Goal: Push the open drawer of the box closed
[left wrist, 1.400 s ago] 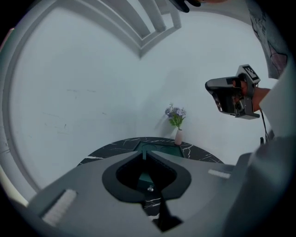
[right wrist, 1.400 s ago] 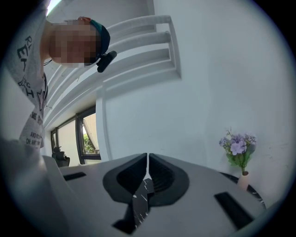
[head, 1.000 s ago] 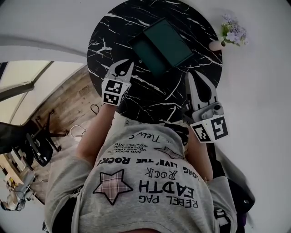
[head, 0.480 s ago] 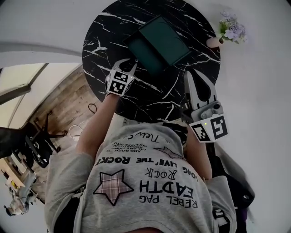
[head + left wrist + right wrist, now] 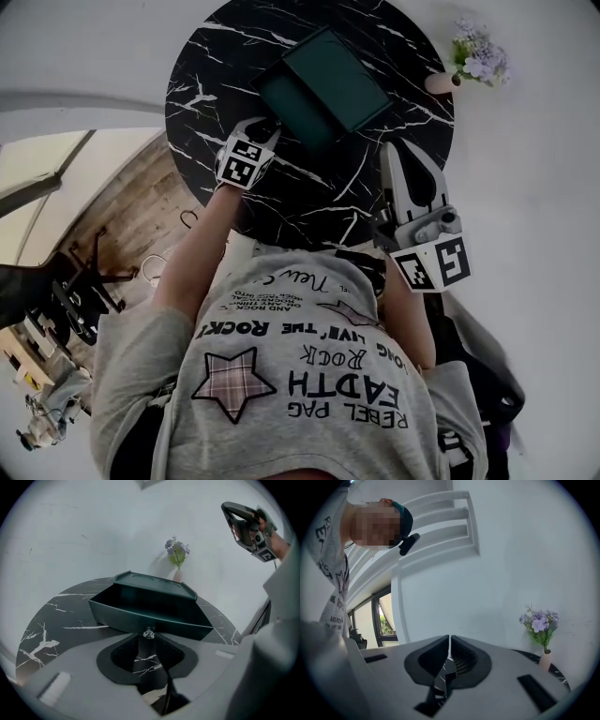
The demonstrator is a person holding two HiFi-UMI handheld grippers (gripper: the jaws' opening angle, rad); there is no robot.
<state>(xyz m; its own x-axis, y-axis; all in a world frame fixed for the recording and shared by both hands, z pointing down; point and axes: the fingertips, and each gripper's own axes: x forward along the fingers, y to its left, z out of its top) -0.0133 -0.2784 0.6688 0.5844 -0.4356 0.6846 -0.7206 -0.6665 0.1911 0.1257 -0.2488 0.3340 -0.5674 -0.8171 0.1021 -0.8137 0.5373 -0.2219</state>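
A dark green box lies on the round black marble table, its drawer pulled out toward me. In the left gripper view the open drawer fills the middle, with a small metal knob on its front and the box body behind. My left gripper is shut, and its tips rest at the drawer front right by the knob. My right gripper is shut on nothing and is held raised over the table's near right side, apart from the box; its tips point at a white wall.
A small vase of purple flowers stands at the table's far right edge, beyond the box. White wall rises behind the table. Wooden floor and a chair lie to my left.
My left gripper has moved forward from the near table edge up to the drawer front. The right gripper has stayed about where it was.
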